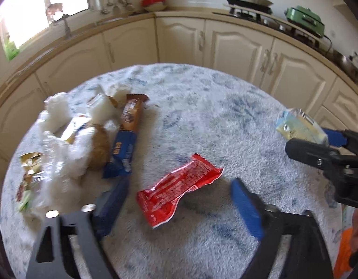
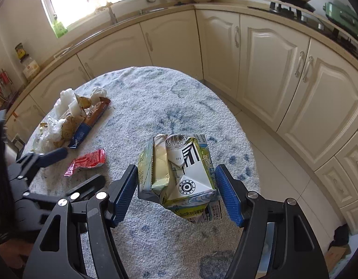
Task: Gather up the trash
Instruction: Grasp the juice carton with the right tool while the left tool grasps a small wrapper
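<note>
A red wrapper (image 1: 177,189) lies on the blue-white tablecloth (image 1: 202,116), between the open fingers of my left gripper (image 1: 179,200). The wrapper also shows in the right wrist view (image 2: 86,162). My right gripper (image 2: 176,186) is shut on a crushed green-and-white drink carton (image 2: 179,174) and holds it above the table; the carton shows in the left wrist view (image 1: 300,125) at the right. A pile of trash (image 1: 81,134) with a blue-brown biscuit pack (image 1: 126,139), plastic film and tissues lies at the table's left.
Cream kitchen cabinets (image 1: 225,44) curve behind the table. A stove with pans (image 1: 248,7) and a green appliance (image 1: 304,19) stand on the counter. Tiled floor (image 2: 283,162) lies right of the table. The left gripper's body (image 2: 27,181) is at the left.
</note>
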Motion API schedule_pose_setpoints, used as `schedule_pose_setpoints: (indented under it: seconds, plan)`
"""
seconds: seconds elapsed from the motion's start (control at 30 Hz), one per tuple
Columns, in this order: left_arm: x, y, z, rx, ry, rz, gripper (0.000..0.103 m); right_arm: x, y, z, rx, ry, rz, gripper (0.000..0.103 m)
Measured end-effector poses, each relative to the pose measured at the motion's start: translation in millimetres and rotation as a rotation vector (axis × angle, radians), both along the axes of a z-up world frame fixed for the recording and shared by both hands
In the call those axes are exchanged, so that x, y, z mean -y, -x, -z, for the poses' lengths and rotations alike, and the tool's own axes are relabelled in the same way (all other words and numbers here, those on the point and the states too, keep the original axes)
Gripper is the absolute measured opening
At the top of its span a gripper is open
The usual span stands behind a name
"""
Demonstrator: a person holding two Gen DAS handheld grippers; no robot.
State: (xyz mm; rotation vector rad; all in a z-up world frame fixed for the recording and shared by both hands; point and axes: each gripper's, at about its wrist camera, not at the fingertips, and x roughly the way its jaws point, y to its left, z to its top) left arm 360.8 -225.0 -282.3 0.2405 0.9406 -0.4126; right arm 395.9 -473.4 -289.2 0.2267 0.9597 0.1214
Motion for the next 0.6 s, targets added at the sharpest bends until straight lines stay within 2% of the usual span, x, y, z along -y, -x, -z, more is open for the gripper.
schedule_pose_setpoints:
  seconds: [0.1,0.13,0.17,0.33,0.43,0.5,0.53,0.6]
  plan:
    - [-0.6,-4.8,0.0,0.002,0.031,0.024,0.040,-1.1,1.7,-0.4,0.002,-0.006,0.000,0.069]
    - [-1.4,-6.3,0.4,-0.009,0.051,0.031,0.024,-0.9,2.6,-0.1,0.001,-0.011,0.002,0.069]
    - [-3.3,-7.8,1.2,-0.026,0.081,0.033,0.018,-0.8,3.5,0.2,0.000,-0.013,0.004,0.069]
    - [-7.6,-10.5,3.7,-0.065,0.163,0.019,0.015,-2.2,8.5,-0.7,0.000,-0.021,0.008,0.069]
    - [-7.5,-6.7,2.4,-0.067,0.180,0.011,0.013,-2.5,14.0,-4.8,0.006,-0.018,0.008,0.069]
    - [-7.8,-2.8,-0.2,-0.071,0.202,0.007,0.010,-1.1,17.8,-8.1,0.010,-0.018,0.013,0.069]
    - [-7.6,0.0,-2.1,-0.066,0.206,0.006,0.003,-0.8,20.3,-10.2,0.013,-0.016,0.015,0.069]
    - [-7.1,8.7,-8.9,-0.054,0.215,0.007,0.003,-0.1,24.6,-14.6,0.020,-0.016,0.018,0.069]
